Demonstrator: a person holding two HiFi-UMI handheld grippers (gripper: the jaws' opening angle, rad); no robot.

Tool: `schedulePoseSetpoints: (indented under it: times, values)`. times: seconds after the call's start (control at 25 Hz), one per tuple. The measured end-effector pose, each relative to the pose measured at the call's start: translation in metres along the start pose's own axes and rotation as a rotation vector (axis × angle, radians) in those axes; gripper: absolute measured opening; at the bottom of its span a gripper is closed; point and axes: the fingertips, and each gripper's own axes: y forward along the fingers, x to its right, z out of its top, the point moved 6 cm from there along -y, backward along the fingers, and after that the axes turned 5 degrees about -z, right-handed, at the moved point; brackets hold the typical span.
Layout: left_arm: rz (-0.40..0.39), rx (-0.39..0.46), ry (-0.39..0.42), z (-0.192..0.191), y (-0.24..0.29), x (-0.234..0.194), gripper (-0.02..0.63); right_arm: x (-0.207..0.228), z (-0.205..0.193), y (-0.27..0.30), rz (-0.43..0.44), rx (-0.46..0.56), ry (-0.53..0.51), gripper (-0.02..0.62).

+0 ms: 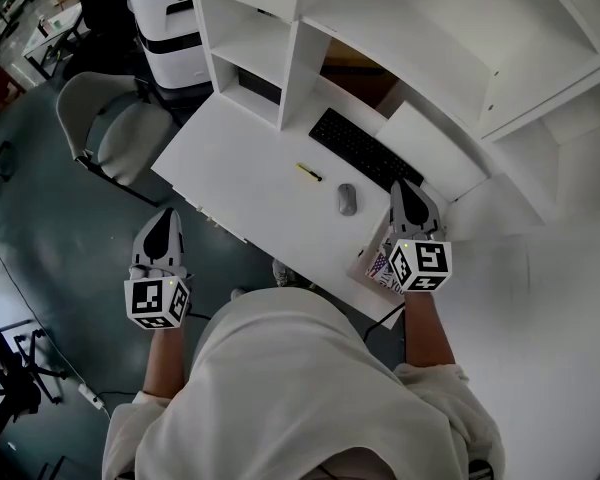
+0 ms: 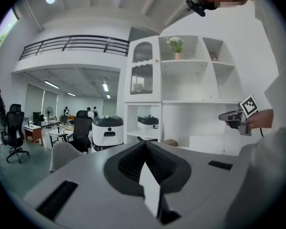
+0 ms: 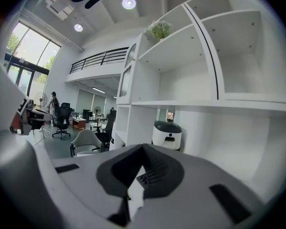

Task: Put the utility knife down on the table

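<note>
The thin yellow-and-black object [image 1: 308,172] lying on the white worktop [image 1: 242,158] is too small to identify. One end of the black keyboard [image 1: 358,146] disappears behind the right gripper [image 1: 408,192], which also covers most of a patterned flat item [image 1: 379,265]. The head view's top edge cuts off the white-and-black machine [image 1: 168,30].

The utility knife [image 1: 309,173] is being borne by the table [image 1: 242,173], just left of the mouse [image 1: 347,199]. The keyboard [image 1: 365,150] is being kept farther back, and a chair [image 1: 120,128] is being kept left of the table.
</note>
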Motion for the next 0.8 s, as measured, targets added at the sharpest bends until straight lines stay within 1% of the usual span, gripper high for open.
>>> schedulePoseSetpoints:
  times: [0.8]
  values:
    - [0.003, 0.002, 0.005, 0.0016, -0.0023, 0.0083, 0.0, 0.0032, 0.0001, -0.0002, 0.025, 0.008, 0.012, 0.003]
